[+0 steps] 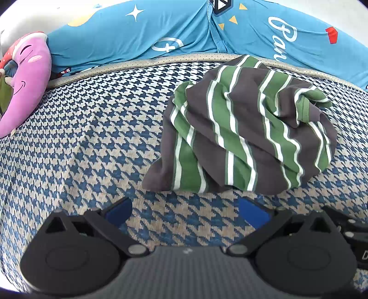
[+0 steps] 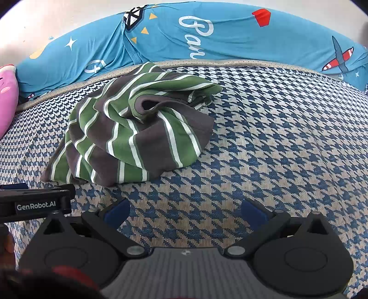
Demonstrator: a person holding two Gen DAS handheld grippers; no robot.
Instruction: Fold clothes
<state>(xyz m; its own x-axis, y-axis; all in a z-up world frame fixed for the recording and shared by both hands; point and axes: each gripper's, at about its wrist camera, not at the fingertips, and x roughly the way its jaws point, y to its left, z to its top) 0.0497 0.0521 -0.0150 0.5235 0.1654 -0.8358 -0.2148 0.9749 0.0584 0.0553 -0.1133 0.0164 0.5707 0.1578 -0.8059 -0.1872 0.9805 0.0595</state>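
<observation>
I see a striped shirt [image 1: 248, 128] in a messy heap on the bed [image 1: 80, 138]. My left gripper [image 1: 186, 212] & right gripper [image 2: 185, 212] hang over it, fingers spread wide, holding nothing.

Houndstooth bedspread [image 1: 80, 138]; blue printed pillows [image 2: 230, 46] along a pale wall [image 1: 27, 20]; pink plush [image 1: 25, 80] beside.

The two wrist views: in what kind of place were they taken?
Probably a bedroom, on a bed: a houndstooth cover under the crumpled striped garment, blue printed bedding along the far edge, and a pink plush toy.
</observation>
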